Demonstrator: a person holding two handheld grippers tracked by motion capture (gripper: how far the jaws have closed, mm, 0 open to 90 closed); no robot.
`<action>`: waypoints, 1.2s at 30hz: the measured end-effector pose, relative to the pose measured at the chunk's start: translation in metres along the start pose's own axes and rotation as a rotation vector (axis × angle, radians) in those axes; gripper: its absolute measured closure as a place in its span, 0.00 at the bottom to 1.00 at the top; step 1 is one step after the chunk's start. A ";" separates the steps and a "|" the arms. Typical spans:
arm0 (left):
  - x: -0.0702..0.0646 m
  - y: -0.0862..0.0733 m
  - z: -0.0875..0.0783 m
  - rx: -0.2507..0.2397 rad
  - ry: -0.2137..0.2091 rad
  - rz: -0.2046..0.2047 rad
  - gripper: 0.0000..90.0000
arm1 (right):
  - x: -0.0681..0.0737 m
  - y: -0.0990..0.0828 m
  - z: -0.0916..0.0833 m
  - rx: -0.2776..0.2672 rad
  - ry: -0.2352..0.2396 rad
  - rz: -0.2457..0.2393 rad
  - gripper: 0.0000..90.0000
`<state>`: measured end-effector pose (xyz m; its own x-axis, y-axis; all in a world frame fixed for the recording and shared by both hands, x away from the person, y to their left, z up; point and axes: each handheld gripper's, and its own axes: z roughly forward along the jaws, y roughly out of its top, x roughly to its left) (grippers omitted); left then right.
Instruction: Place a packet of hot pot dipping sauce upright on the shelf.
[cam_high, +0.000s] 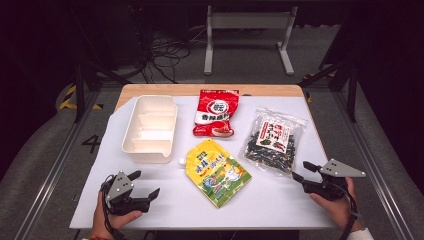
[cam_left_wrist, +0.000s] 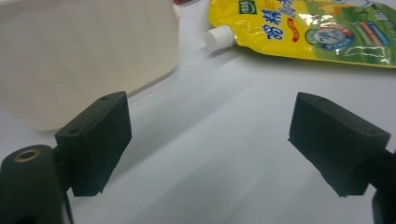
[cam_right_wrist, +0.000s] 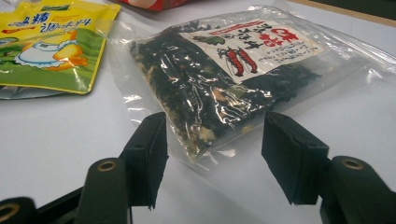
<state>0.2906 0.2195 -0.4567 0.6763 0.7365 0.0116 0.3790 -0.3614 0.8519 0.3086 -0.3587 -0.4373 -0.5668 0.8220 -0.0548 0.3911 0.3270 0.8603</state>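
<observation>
A white divided tray (cam_high: 149, 128) stands at the table's left, its wall close ahead in the left gripper view (cam_left_wrist: 84, 51). A red snack bag (cam_high: 216, 113) lies at the back middle. A yellow spouted pouch (cam_high: 217, 171) lies in the middle, white cap (cam_left_wrist: 218, 37) toward the tray. A clear bag of dark dried seaweed (cam_high: 274, 140) lies at the right. My left gripper (cam_high: 144, 184) rests open near the front left edge, nothing between its jaws. My right gripper (cam_high: 303, 171) is open just short of the seaweed bag (cam_right_wrist: 219, 79), whose near corner lies between the jaws.
A white sheet (cam_high: 280, 200) covers most of the wooden table (cam_high: 200, 90). Beyond the table's far edge are a metal stand (cam_high: 247, 35) and cables on the floor (cam_high: 165, 55). The yellow pouch (cam_right_wrist: 51, 42) lies left of the seaweed bag.
</observation>
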 end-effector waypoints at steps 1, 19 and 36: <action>-0.001 0.000 0.001 0.001 -0.001 0.005 0.16 | -0.002 0.000 0.000 0.000 -0.004 0.008 0.45; -0.016 0.001 0.020 0.076 -0.104 0.020 0.22 | -0.009 0.020 0.005 -0.050 0.016 0.036 0.64; -0.027 0.016 0.044 0.122 -0.157 0.015 0.23 | 0.042 0.045 0.016 -0.055 0.204 -0.118 0.95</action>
<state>0.3062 0.1685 -0.4666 0.7689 0.6359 -0.0664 0.4357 -0.4451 0.7824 0.3138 -0.3016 -0.4090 -0.7433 0.6665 -0.0577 0.2765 0.3847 0.8807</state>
